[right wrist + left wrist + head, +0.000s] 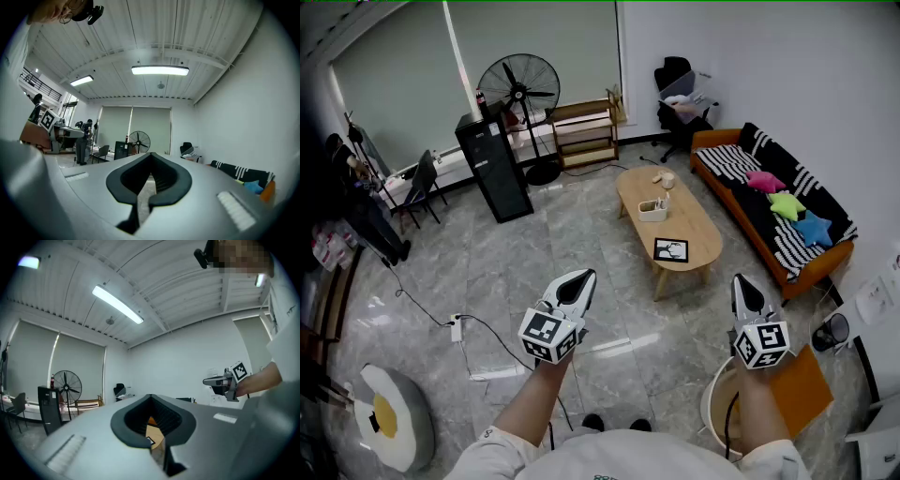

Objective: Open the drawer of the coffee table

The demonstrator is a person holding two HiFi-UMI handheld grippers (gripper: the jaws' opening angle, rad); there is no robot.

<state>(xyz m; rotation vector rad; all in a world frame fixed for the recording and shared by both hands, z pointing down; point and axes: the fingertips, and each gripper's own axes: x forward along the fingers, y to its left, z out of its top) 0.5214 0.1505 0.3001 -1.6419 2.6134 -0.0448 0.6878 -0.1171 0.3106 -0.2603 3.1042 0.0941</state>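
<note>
2 units noted: left gripper [584, 277] and right gripper [740, 280], both level, jaws pressed together, empty, well apart from coffee table [695, 221].

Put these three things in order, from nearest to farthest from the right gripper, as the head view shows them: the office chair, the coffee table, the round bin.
Counting from the right gripper:
1. the round bin, on the floor just below it, beside the person.
2. the coffee table, ahead and a little to the left.
3. the office chair, far behind the table.
</note>
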